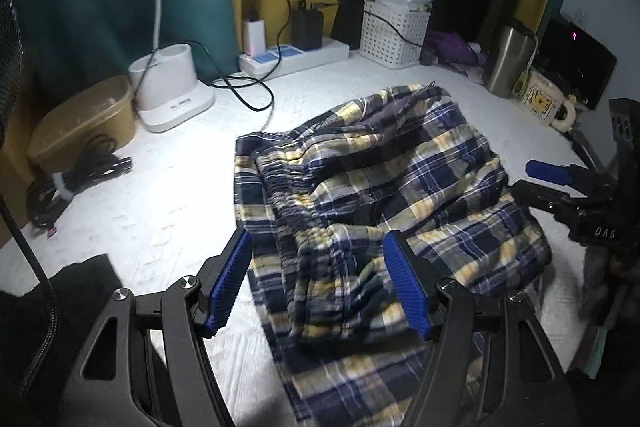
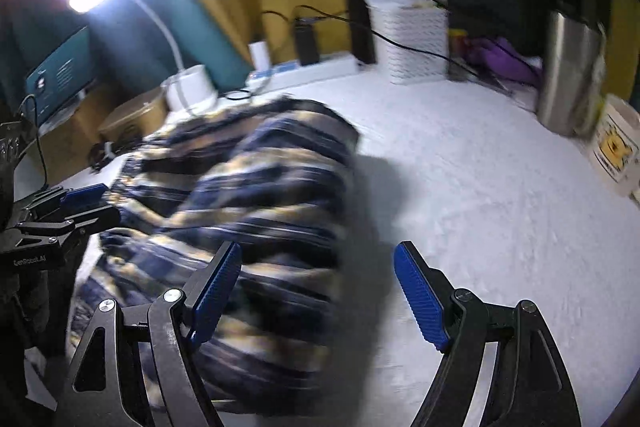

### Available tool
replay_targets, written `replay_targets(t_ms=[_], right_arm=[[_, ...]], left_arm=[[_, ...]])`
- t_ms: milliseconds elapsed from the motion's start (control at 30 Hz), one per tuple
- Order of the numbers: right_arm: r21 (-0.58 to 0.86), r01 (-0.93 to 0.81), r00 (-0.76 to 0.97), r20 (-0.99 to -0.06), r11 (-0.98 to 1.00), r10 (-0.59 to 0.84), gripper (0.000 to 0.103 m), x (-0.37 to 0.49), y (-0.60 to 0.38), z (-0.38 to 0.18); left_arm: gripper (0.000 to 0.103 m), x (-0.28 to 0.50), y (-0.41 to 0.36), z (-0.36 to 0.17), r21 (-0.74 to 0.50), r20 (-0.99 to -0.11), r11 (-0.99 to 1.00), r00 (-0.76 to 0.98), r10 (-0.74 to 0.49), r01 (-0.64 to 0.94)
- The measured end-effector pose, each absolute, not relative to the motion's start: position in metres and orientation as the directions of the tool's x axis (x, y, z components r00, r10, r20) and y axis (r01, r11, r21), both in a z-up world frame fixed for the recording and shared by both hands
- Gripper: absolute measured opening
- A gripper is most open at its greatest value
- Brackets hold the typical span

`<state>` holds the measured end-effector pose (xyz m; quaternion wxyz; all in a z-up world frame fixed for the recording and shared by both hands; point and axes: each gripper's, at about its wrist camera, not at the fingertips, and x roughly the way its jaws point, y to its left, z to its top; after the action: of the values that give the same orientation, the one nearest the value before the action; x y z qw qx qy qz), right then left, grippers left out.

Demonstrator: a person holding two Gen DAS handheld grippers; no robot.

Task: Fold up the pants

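The plaid pants (image 1: 384,195) lie in a folded, rumpled bundle on the white table (image 1: 168,211), with the gathered waistband on top at the left. My left gripper (image 1: 320,283) hovers open over the bundle's near edge; cloth shows between its blue pads but neither pad presses on it. The right gripper (image 1: 540,183) shows at the bundle's right side. In the blurred right wrist view the pants (image 2: 248,207) fill the left half. There my right gripper (image 2: 320,287) stands open over the pants' right edge, holding nothing. The left gripper (image 2: 84,205) is at the far left.
Along the back stand a white lamp base (image 1: 172,91), a power strip (image 1: 296,57) with chargers, a white basket (image 1: 394,35), a steel tumbler (image 1: 508,59) and a mug (image 1: 548,105). A tan tub (image 1: 84,123) and coiled cable (image 1: 76,179) sit at the left.
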<state>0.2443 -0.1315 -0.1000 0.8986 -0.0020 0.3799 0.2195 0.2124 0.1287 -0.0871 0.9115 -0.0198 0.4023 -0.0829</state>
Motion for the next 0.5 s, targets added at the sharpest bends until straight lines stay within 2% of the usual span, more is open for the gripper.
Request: replay_targets(t_ms=[67,100,133,233,433,500], right_arm=[[0.169,-0.39,0.61,-0.689,0.905,0.392,0.08,0.249,-0.135,-0.104],[0.171,-0.391,0.607,-0.691,0.905,0.392,0.08,0.253,-0.135,-0.106],[0.171,-0.392,0.604,-0.694,0.904,0.393,0.08,0.255,-0.135,-0.107],[0.171,-0.402,0.591,-0.702,0.899,0.398,0.08,0.265,-0.128,-0.113],[0.16,-0.412,0.564,-0.729,0.897,0.388,0.08,0.284,-0.114,-0.124],[0.147,-0.415,0.557,-0.739,0.898,0.379,0.08,0.289,-0.11,-0.127]], left_arm=[[0.062,0.218,0.13,-0.091,-0.117,-0.735,0.984,0.654,-0.177,0.135],[0.046,0.221,0.131,-0.094,-0.118,-0.742,0.984,0.647,-0.177,0.134],[0.034,0.224,0.132,-0.097,-0.111,-0.753,0.985,0.636,-0.168,0.129],[0.028,0.229,0.137,-0.102,-0.11,-0.758,0.986,0.63,-0.165,0.125],[0.026,0.233,0.142,-0.114,-0.034,-0.765,0.993,0.636,-0.099,0.114],[0.026,0.231,0.146,-0.118,-0.052,-0.77,0.992,0.628,-0.112,0.113]])
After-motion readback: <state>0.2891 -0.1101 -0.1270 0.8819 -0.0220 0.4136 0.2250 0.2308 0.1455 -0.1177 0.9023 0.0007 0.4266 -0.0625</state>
